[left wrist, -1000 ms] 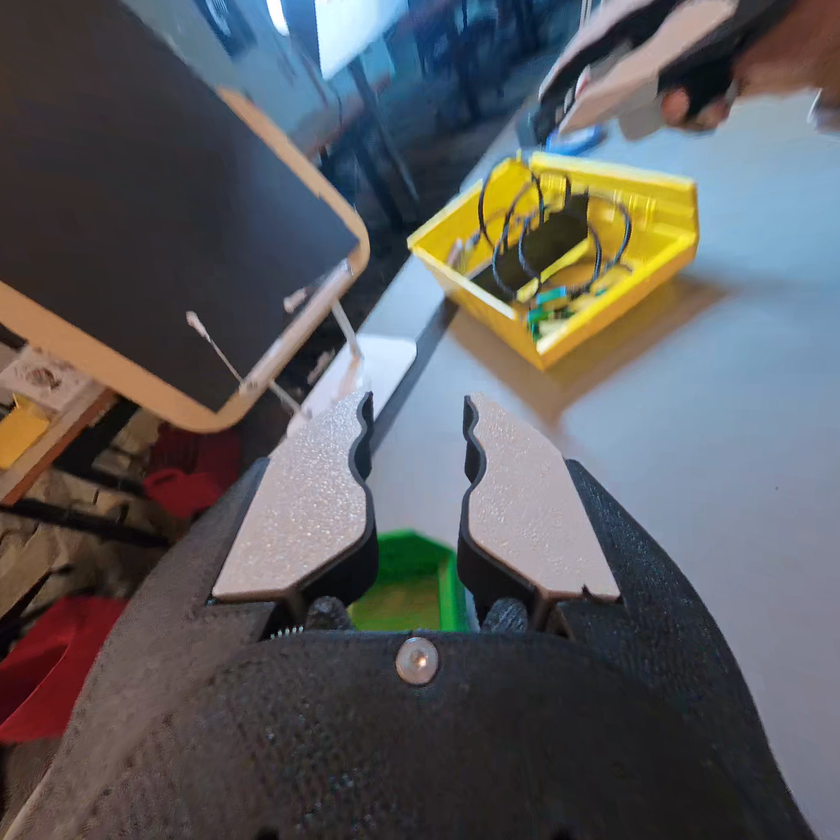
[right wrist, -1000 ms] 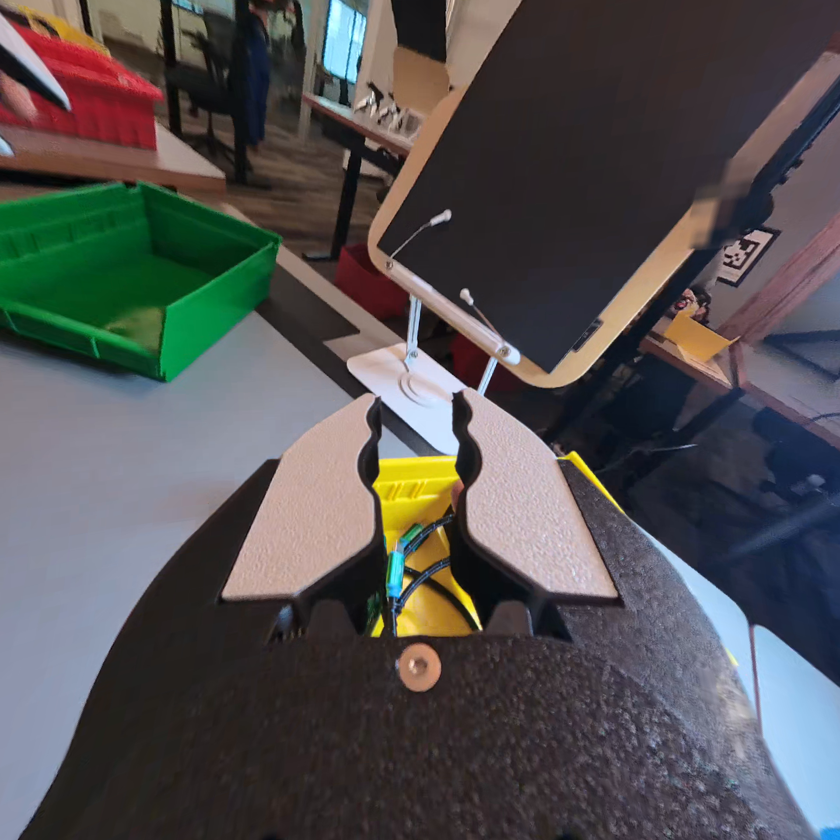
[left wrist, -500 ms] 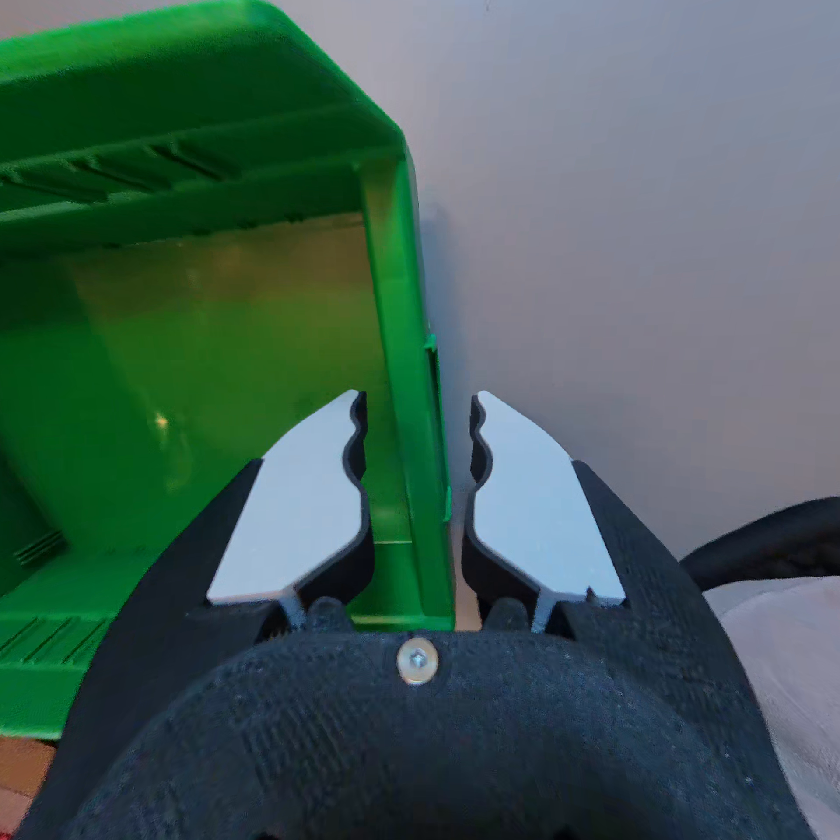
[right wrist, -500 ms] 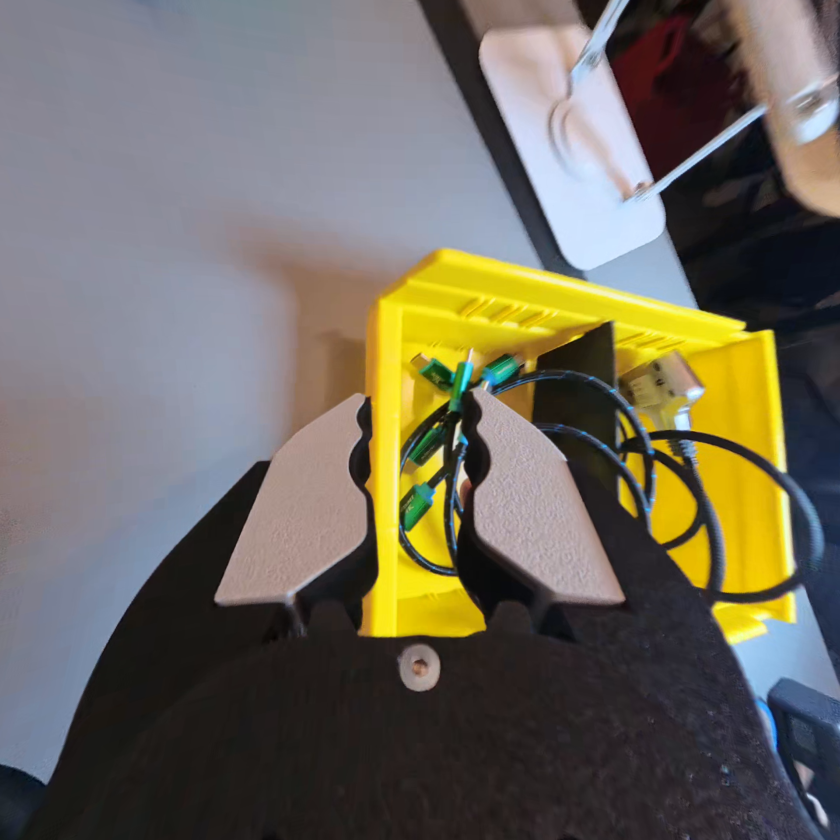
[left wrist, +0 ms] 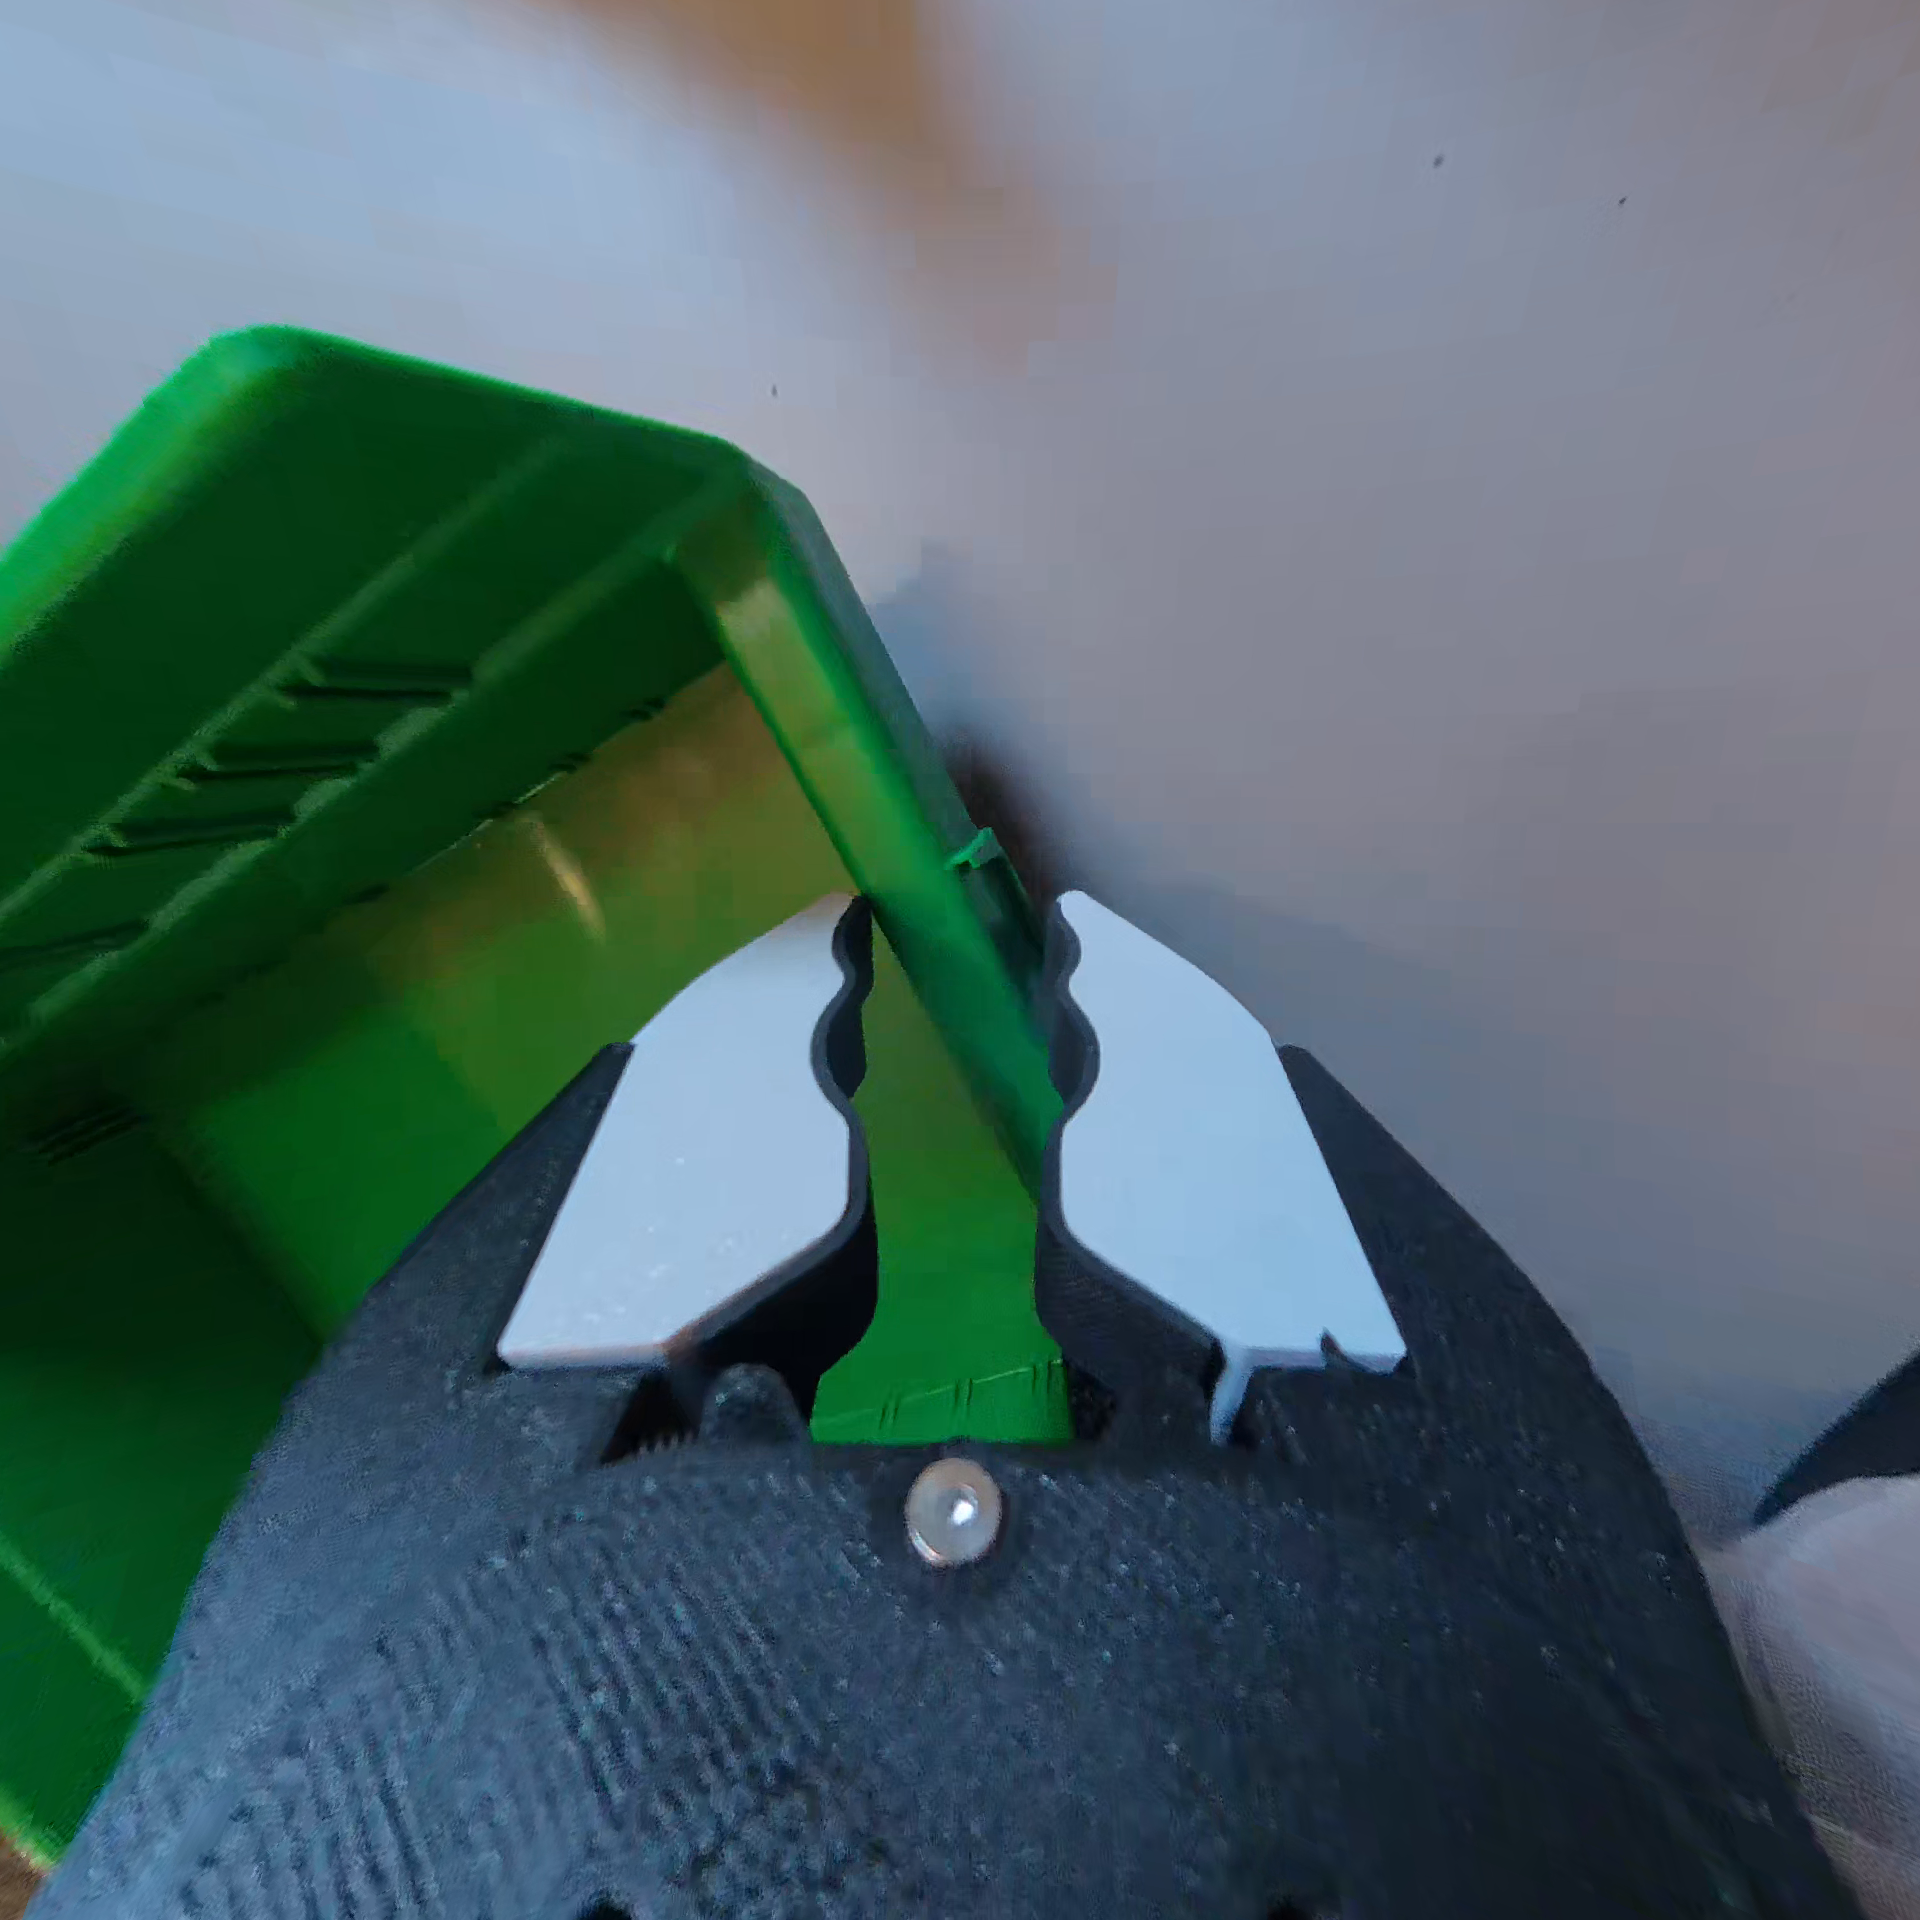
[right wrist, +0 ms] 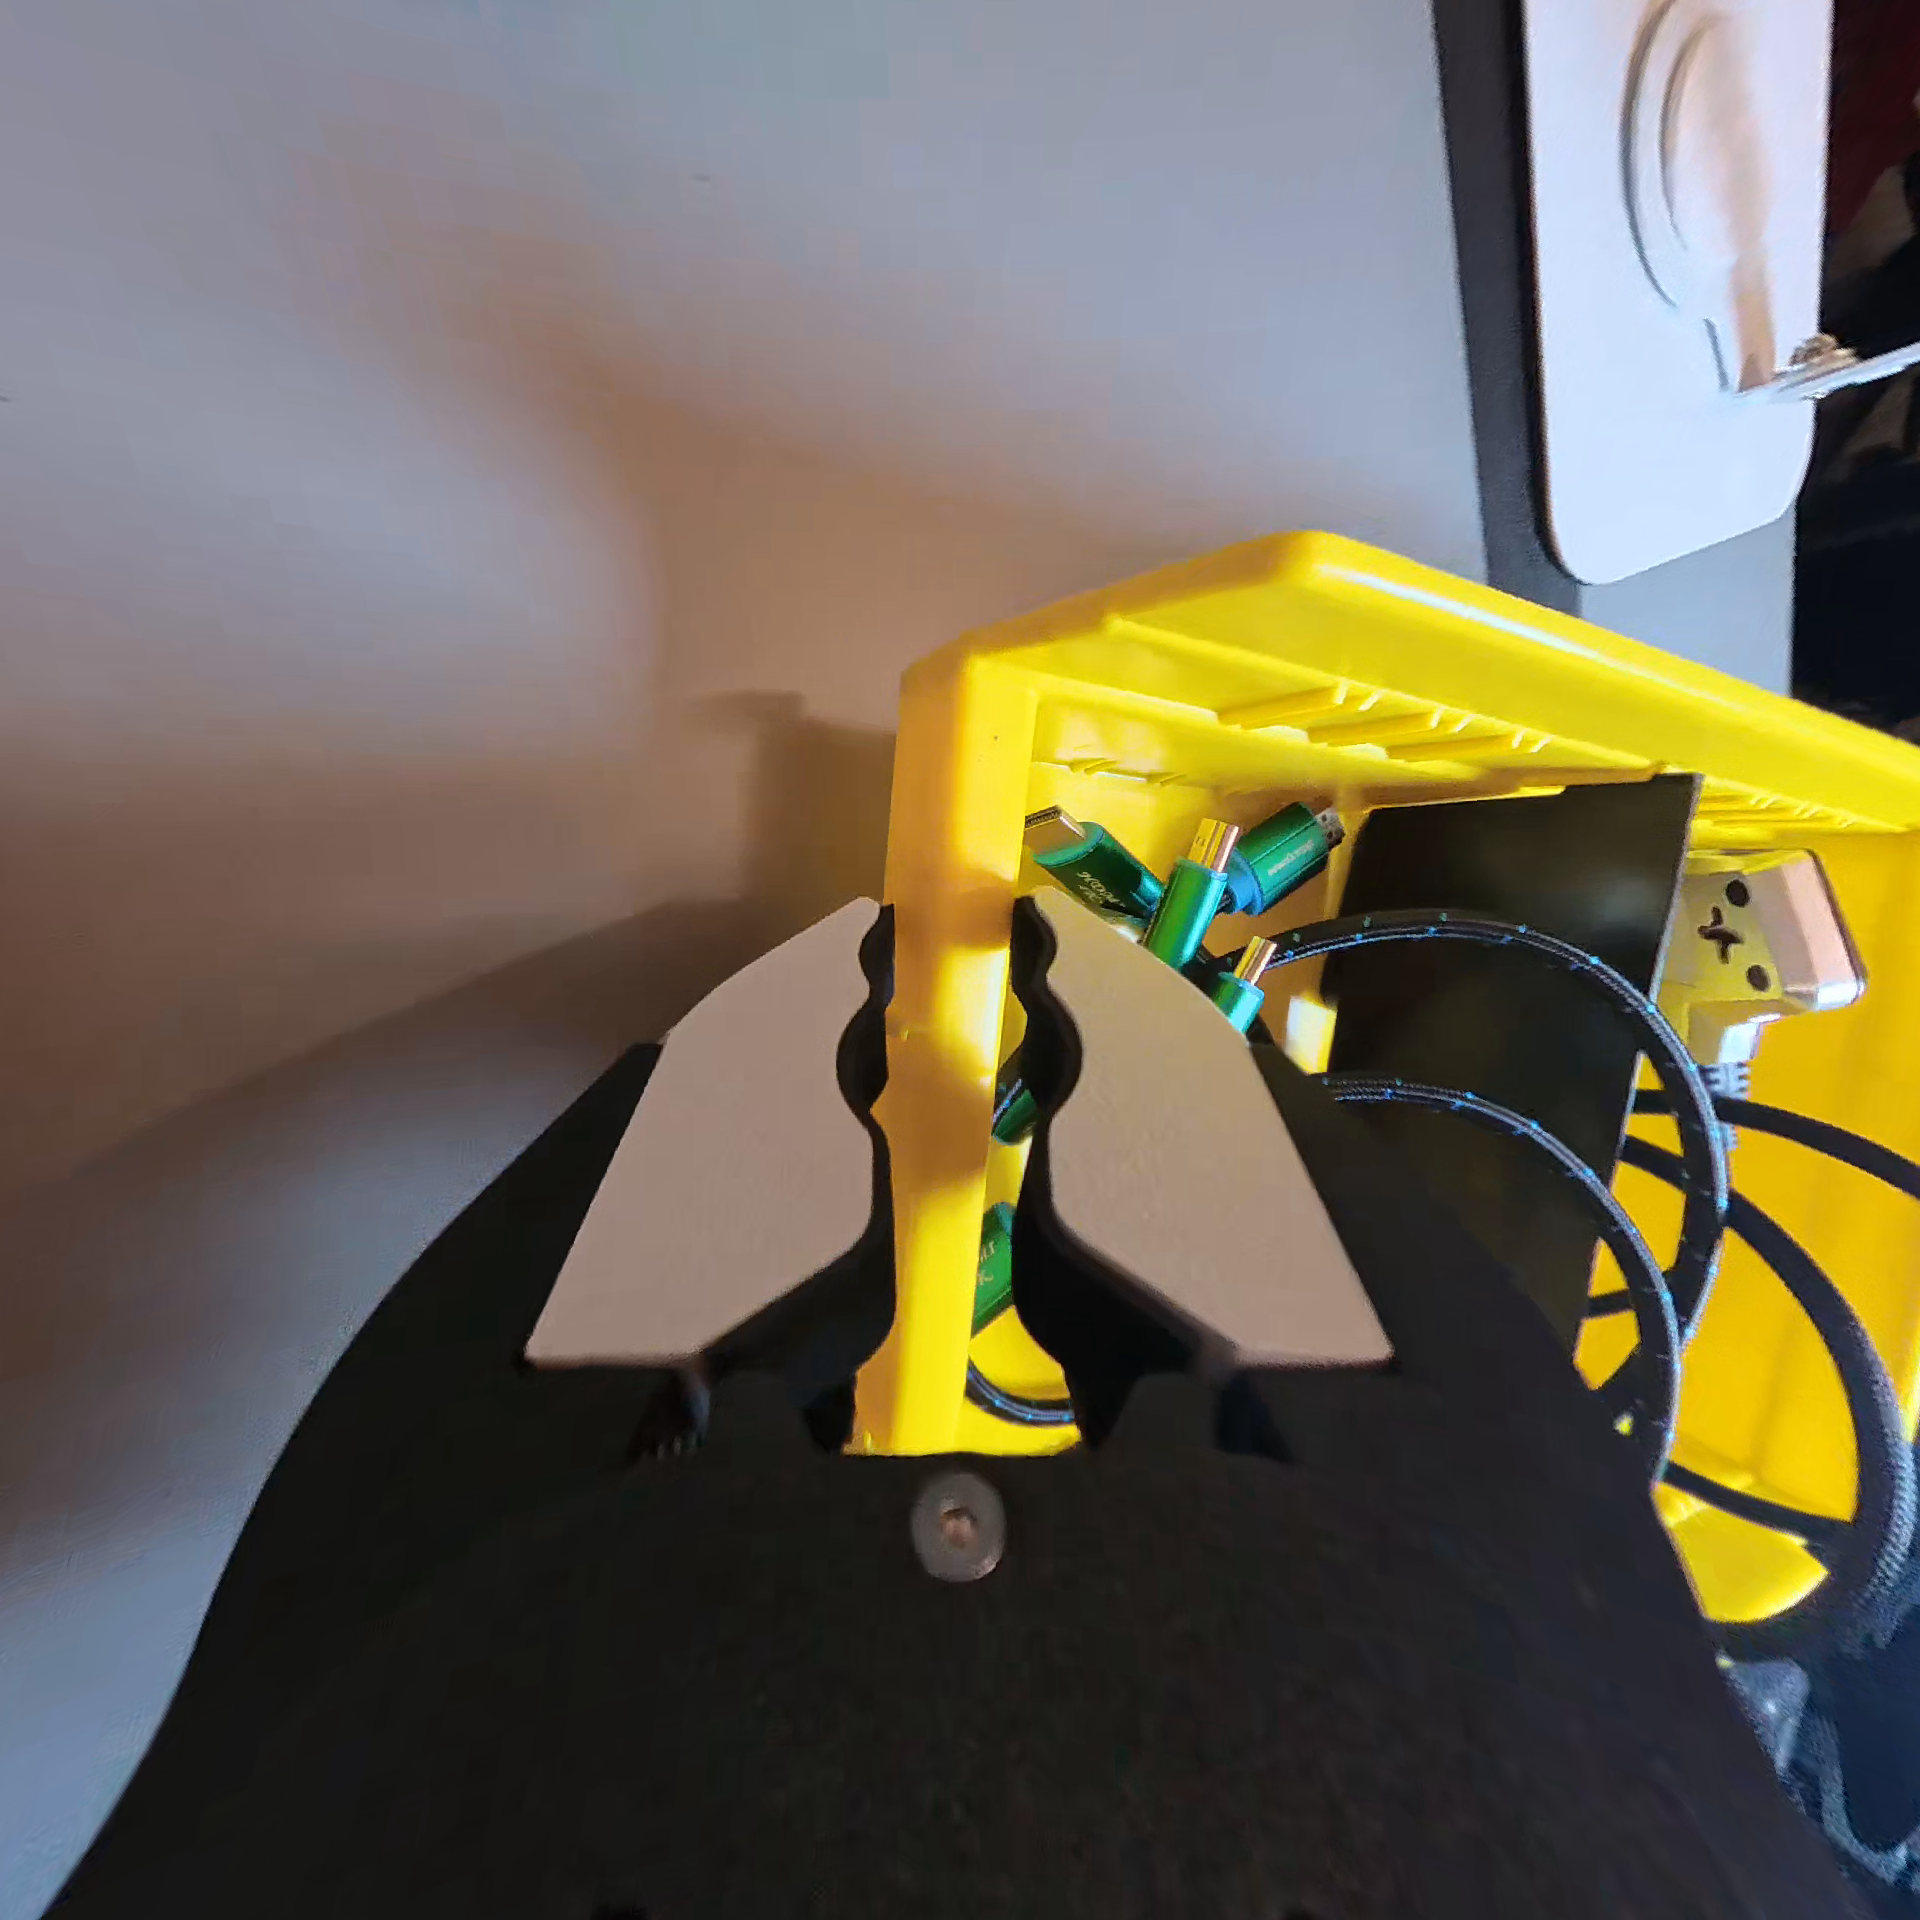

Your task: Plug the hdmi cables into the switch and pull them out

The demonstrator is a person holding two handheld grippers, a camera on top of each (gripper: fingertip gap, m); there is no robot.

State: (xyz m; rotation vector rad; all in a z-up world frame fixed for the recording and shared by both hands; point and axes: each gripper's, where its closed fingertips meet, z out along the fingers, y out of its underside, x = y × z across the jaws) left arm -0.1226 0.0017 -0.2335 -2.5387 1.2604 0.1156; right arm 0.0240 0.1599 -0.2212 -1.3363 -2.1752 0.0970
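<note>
Both our grippers straddle bin walls. Our left gripper (left wrist: 956,914) has its fingers either side of the right wall of the green bin (left wrist: 343,665): the outer finger (left wrist: 1174,1143) lies against the wall's outside face, while the inner finger (left wrist: 717,1122) sits inside the bin, touching the wall only near its tip, so we cannot tell whether the wall is truly clamped. No contents show in the part of the green bin that we see. It sits on the grey table (left wrist: 1351,416).

Our right gripper (right wrist: 951,914) is set the same way over the left wall of the yellow bin (right wrist: 1455,665), jaws narrowed to about the wall's thickness, one finger (right wrist: 738,1132) outside and the other (right wrist: 1174,1153) inside; a firm grip cannot be confirmed here either. Inside the yellow bin lie the hdmi cables (right wrist: 1621,1195), black braided cords with green plugs (right wrist: 1101,873) bunched in the far left corner, and a silver plug (right wrist: 1766,945) toward the right. A black flat piece (right wrist: 1507,987) stands among the cords; we cannot tell whether it is the switch. Beyond the yellow bin, past the table's dark edge, is a white stand base (right wrist: 1662,312).
</note>
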